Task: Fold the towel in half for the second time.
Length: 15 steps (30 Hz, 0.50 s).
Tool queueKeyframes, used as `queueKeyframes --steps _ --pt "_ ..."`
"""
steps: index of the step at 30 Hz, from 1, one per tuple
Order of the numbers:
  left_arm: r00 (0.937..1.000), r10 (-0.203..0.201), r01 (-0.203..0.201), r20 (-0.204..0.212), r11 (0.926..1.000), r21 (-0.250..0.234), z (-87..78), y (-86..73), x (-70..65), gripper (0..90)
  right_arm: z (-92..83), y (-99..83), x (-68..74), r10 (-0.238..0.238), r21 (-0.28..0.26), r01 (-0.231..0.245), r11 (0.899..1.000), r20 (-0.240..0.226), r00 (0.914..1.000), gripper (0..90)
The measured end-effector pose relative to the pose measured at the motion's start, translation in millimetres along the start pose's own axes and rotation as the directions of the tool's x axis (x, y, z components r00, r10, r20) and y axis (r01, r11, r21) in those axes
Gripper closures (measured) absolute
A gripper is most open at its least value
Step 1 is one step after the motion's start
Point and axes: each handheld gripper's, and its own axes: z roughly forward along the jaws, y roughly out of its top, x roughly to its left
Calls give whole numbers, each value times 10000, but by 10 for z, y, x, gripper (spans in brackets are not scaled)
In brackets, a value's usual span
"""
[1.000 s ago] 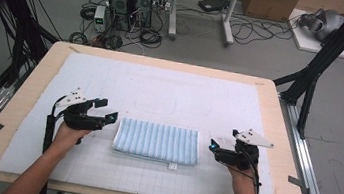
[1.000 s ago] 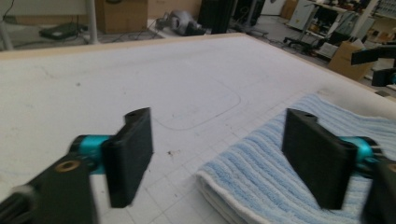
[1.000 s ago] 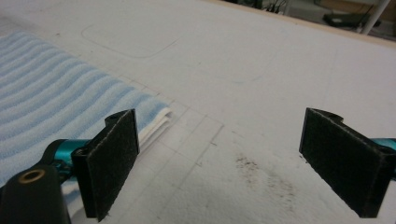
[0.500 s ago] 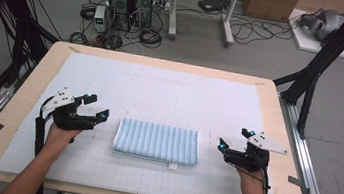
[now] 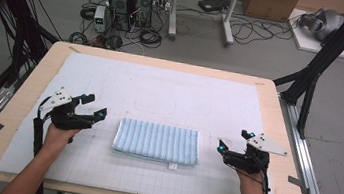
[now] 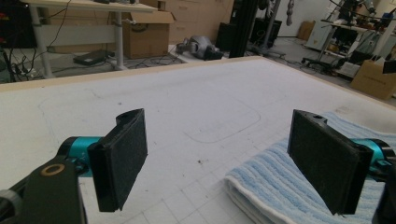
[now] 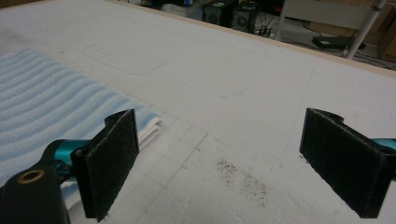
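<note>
Your left gripper (image 5: 94, 108) hovers w/ jaws wide apart, holding nothing, just off the left short edge of the folded blue striped towel (image 5: 157, 141); in the left gripper view the towel (image 6: 299, 186) sits low and to the right, partly behind the right pad (image 6: 327, 165), so you're aimed past its corner, not at it. The towel lies flat on the white mat (image 5: 170, 92), near the front-centre of the table (image 5: 277, 121), folded into a neat rectangle w/ a small tag at the front edge. Your right gripper (image 5: 232, 140) is likewise spread open and empty, near the right short edge but apart from it; in the right gripper view the towel (image 7: 51, 100) lies to the left, behind the left pad (image 7: 109, 163). If the next move is a grab for another fold, I'd turn each gripper in toward its own end, come down low so one pad slides under all layers, and close on both ends evenly. Pinch only the top layer and the fold likely opens up. Keep both sides level so the stripes stay square.
</note>
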Motion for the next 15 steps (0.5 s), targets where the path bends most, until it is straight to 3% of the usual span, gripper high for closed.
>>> queueKeyframes --steps 15 --pt "9997 -244 244 -96 9997 -9 -3 -10 26 217 46 -30 -23 89 106 -87 9999 -131 9999 110"
